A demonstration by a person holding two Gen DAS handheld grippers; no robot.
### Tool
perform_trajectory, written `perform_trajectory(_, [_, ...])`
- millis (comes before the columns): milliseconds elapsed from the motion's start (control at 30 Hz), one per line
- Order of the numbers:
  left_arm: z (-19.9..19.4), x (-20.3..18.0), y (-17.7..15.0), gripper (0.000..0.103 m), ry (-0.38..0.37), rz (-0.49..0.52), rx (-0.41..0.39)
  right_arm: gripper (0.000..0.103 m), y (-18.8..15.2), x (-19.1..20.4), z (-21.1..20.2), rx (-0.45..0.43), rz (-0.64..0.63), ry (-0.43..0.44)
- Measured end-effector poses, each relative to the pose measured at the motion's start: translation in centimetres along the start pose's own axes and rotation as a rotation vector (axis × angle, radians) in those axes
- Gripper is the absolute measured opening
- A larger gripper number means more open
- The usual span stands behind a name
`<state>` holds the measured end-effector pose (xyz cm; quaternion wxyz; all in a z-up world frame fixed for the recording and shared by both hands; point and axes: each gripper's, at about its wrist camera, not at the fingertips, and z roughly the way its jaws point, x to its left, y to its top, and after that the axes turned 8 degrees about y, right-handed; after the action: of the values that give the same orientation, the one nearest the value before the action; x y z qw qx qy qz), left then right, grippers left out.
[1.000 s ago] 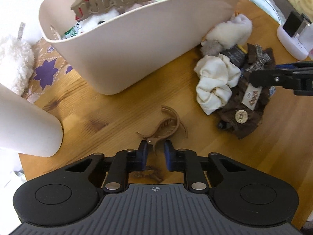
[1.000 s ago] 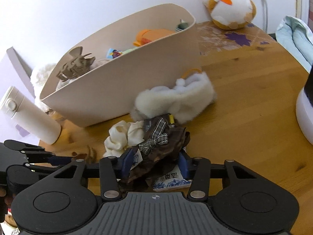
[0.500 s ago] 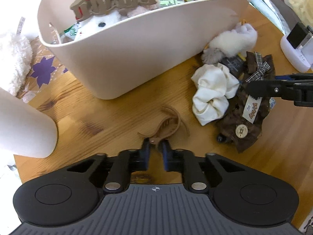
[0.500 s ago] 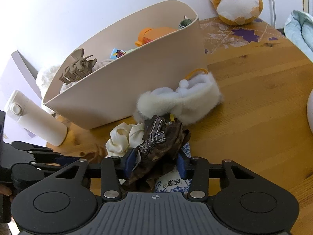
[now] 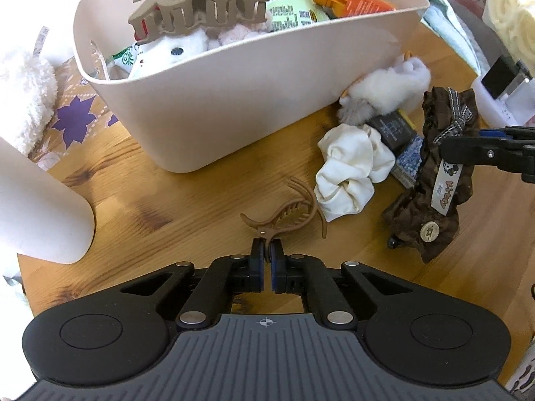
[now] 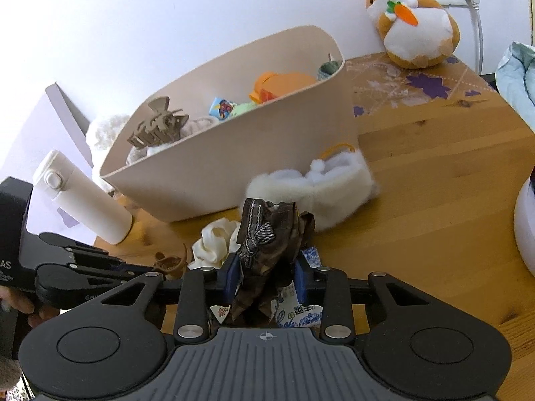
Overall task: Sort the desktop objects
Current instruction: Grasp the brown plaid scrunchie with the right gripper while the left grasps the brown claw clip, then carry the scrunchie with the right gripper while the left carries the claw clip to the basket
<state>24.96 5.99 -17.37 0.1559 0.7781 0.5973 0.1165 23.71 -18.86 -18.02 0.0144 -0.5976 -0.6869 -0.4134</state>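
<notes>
Left gripper (image 5: 266, 250) now clenched on clip (image 5: 287, 215) | right gripper (image 6: 265, 275) gripping scrunchie (image 6: 271, 244), lifted | both ready for bin (image 5: 254, 100)

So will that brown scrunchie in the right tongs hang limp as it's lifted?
Probably: the brown scrunchie is gathered fabric, already drooping below the right tongs. Likely light. Its label and button may swing.

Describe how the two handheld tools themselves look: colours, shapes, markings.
Both match. The left tool and right tool have black linkage arms with silver pivot pins, blue pads on the fingers, two round black discs, and a grey ribbed body bearing a small crosshair mark. White lettering shows on the left tool's housing in the right wrist view.
</notes>
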Motion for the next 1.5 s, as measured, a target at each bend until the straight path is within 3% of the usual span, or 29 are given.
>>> perform_trajectory(367, [-3.9, -0.1, 0.0, 0.003, -0.079, -0.036, -0.091, 0.031, 1.9, 0.4, -3.0, -0.066, -0.021, 0.046])
perform_trajectory(767, [-9.3, 1.5, 3.2, 0.003, -0.085, -0.095, -0.259, 0.031, 5.4, -0.2, -6.7, -0.172, -0.064, 0.028])
perform_trajectory(1067, [-11.9, 2.6, 7.2, 0.003, -0.034, -0.151, -0.364, 0.031, 9.7, 0.0, -8.1, -0.246, -0.088, 0.046])
perform_trajectory(1267, [-11.0, 3.0, 9.5, 0.003, 0.039, -0.193, -0.371, 0.031, 13.0, 0.6, -7.9, -0.298, -0.096, 0.029])
perform_trajectory(1500, [-9.4, 3.8, 12.2, 0.003, 0.124, -0.256, -0.349, 0.031, 15.9, 0.9, -5.8, -0.294, -0.095, 0.038])
